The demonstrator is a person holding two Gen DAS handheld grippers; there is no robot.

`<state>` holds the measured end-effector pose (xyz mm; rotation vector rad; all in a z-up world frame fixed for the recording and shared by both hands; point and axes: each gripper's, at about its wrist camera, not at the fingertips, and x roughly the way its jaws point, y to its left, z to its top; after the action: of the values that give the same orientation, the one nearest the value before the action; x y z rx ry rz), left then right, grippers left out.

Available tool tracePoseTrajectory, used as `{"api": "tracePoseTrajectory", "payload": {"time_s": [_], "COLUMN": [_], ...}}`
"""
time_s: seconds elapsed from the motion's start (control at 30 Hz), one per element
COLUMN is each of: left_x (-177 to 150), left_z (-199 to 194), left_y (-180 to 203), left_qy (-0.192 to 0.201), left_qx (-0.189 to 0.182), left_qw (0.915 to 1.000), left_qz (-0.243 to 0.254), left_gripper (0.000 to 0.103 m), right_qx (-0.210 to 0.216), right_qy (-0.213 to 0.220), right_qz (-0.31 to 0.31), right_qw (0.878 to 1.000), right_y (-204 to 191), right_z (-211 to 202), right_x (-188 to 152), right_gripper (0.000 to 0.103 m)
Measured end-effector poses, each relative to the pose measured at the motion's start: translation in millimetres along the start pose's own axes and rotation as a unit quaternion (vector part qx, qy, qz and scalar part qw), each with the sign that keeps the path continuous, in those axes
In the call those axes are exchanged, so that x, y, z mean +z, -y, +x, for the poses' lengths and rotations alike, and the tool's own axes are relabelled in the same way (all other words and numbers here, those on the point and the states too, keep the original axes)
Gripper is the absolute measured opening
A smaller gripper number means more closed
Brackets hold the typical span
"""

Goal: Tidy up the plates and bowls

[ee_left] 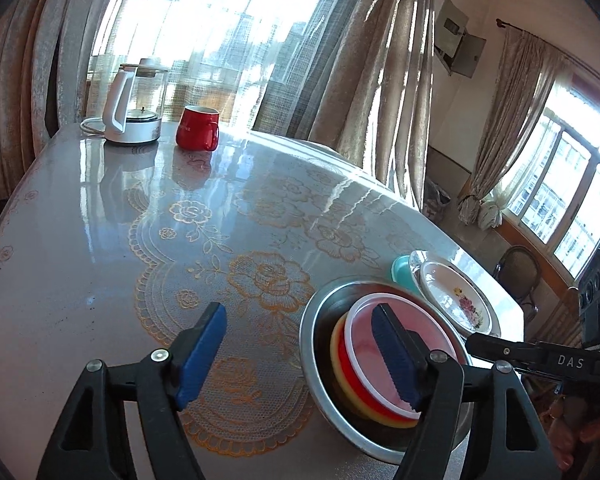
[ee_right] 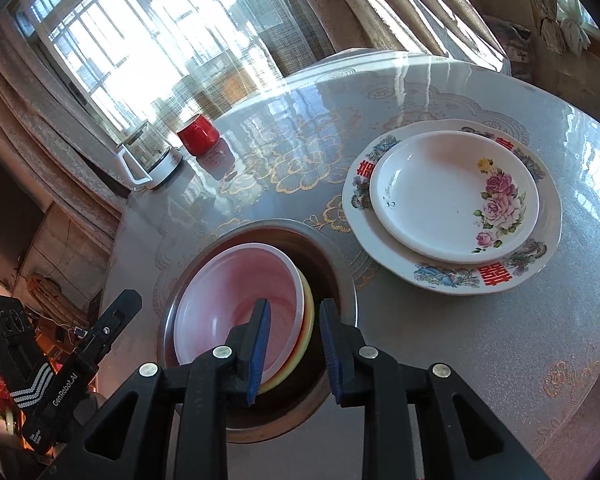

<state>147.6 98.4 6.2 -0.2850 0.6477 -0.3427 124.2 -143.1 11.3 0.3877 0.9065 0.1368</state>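
Observation:
A metal bowl (ee_left: 314, 376) (ee_right: 340, 276) on the table holds a nested stack: a pink-and-white bowl (ee_left: 380, 320) (ee_right: 236, 292) on top of a red bowl (ee_left: 350, 368) and a yellow one (ee_left: 334, 344) (ee_right: 309, 316). My right gripper (ee_right: 294, 344) is open, one finger inside the pink bowl and the other outside the stack's rim, with a gap on both sides. My left gripper (ee_left: 300, 356) stands wide open over the metal bowl's left rim and touches nothing. A rose-patterned plate (ee_right: 454, 196) (ee_left: 456, 300) lies on a larger decorated plate (ee_right: 440, 276).
A teal bowl (ee_left: 400, 270) sits behind the plates. A glass kettle (ee_left: 134, 104) (ee_right: 148, 160) and a red mug (ee_left: 198, 128) (ee_right: 198, 134) stand at the far side of the glossy lace-patterned table (ee_left: 100, 260) (ee_right: 500, 360). Curtains and windows lie beyond; a chair (ee_left: 516, 268) stands off the right edge.

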Motion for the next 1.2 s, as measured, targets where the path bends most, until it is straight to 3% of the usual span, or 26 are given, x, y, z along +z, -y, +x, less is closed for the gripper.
{"api": "tracePoseTrajectory", "payload": {"time_s": [0.13, 0.3, 0.5, 0.83, 1.1, 1.2], "left_x": [0, 0, -3, -7, -8, -9], "left_z": [3, 5, 12, 15, 18, 21], "left_y": [-8, -19, -27, -9, -9, -9], "left_qy": [-0.009, -0.021, -0.06, -0.084, -0.104, -0.114], "left_qx": [0.017, 0.021, -0.007, -0.009, -0.015, -0.018], "left_qw": [0.9998, 0.999, 0.9959, 0.9964, 0.9945, 0.9933], "left_qz": [-0.011, -0.035, -0.068, -0.005, -0.003, -0.005], "left_gripper": [0.085, 0.087, 0.089, 0.051, 0.047, 0.039], "right_qx": [-0.006, -0.017, -0.035, -0.021, -0.019, -0.02], "right_qy": [0.001, 0.005, -0.002, -0.018, -0.026, -0.029], "right_qz": [-0.006, -0.001, 0.012, 0.031, 0.022, 0.019], "right_qw": [1.0, 1.0, 0.999, 0.999, 0.999, 0.999], "right_y": [0, 8, 22, 29, 22, 20], "right_z": [-5, -12, -15, -6, 0, 3], "right_x": [-2, -5, -11, -21, -21, -21], "right_gripper": [0.03, 0.03, 0.03, 0.035, 0.035, 0.035]}}
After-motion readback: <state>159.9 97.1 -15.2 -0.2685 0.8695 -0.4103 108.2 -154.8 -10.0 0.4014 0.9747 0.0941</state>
